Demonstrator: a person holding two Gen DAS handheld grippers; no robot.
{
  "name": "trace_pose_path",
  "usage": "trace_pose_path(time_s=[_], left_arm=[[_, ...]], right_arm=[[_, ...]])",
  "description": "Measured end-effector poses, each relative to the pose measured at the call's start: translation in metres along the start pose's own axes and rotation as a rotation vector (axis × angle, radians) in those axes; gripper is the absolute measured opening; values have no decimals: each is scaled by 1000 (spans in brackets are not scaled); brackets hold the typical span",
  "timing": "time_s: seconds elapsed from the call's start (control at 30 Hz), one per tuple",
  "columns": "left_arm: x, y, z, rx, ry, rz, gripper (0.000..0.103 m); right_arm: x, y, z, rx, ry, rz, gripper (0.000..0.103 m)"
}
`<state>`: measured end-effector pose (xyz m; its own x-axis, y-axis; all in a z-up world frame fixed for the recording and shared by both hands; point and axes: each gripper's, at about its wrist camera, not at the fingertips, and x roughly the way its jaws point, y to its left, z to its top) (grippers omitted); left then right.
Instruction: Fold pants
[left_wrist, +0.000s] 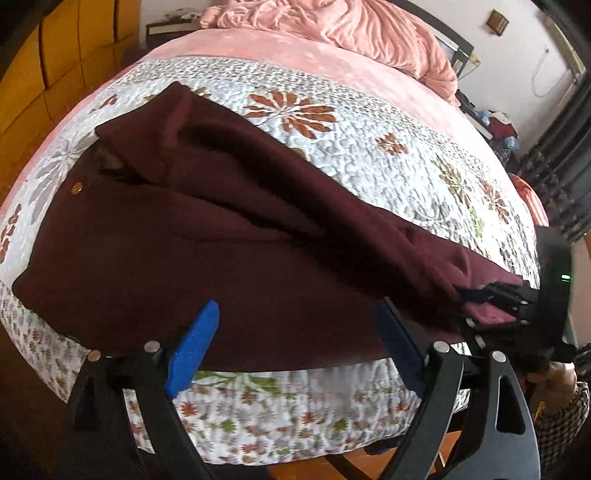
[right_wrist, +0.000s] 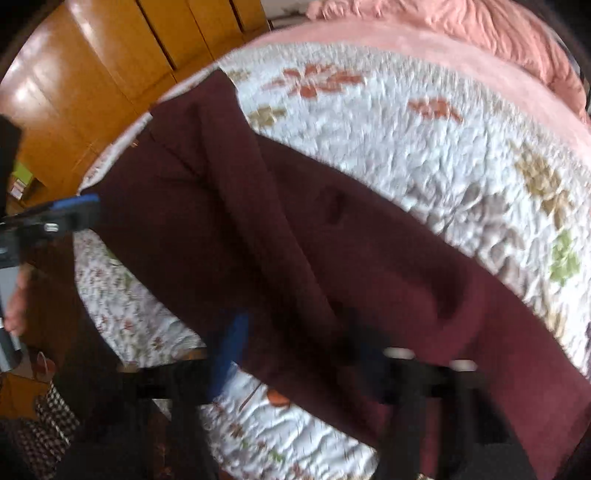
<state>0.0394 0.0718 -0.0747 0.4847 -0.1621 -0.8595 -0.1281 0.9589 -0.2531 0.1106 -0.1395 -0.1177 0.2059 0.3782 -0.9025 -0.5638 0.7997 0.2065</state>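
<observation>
Dark maroon pants lie across the floral quilt on the bed, waist with a brass button at the left, one leg folded over the other. My left gripper is open and empty, its blue pads just above the pants' near edge. My right gripper at the far right is shut on the leg hem. In the blurred right wrist view the pants fill the middle, and the right gripper holds the cloth between its pads. The left gripper shows at the left edge.
The white floral quilt covers the bed, with a pink blanket bunched at the far end. Wooden wardrobe doors stand to the left. A cluttered side table sits at the right. The wooden floor is below the bed edge.
</observation>
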Motion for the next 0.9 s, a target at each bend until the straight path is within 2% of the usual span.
trace_pose_path(time_s=[0.03, 0.07, 0.17, 0.23, 0.3, 0.4, 0.5, 0.57, 0.63, 0.73, 0.77, 0.83, 0.9], left_arm=[[2, 5, 2, -15, 9, -1, 86], [4, 8, 3, -28, 18, -1, 87], [9, 19, 15, -76, 43, -4, 87], [16, 22, 33, -112, 58, 19, 87], [29, 21, 59, -140, 99, 41, 90], [44, 19, 92, -167, 144, 78, 90], [66, 10, 126, -138, 221, 148, 90], [86, 4, 147, -106, 298, 231, 90], [106, 3, 162, -103, 366, 290, 90], [131, 4, 179, -111, 448, 360, 90], [139, 4, 185, -102, 465, 413, 90], [151, 5, 193, -93, 488, 464, 90], [162, 7, 198, -99, 527, 474, 90]], right_arm=[[6, -4, -1, 19, 14, -8, 11], [6, -3, -1, 30, 8, 13, 9], [-12, 12, -13, -40, -37, 14, 9], [-11, 18, -21, -63, -37, 4, 9], [9, 18, -27, -55, 4, -5, 9], [17, 8, -31, 15, -6, 29, 9], [17, -4, -33, 78, -25, 95, 9], [18, -12, -34, 113, -32, 134, 9], [17, -11, -35, 109, -34, 136, 9], [15, -10, -34, 98, -40, 135, 9], [15, -11, -34, 101, -44, 144, 9], [16, -14, -36, 111, -50, 163, 9], [19, -18, -33, 125, -54, 183, 9]])
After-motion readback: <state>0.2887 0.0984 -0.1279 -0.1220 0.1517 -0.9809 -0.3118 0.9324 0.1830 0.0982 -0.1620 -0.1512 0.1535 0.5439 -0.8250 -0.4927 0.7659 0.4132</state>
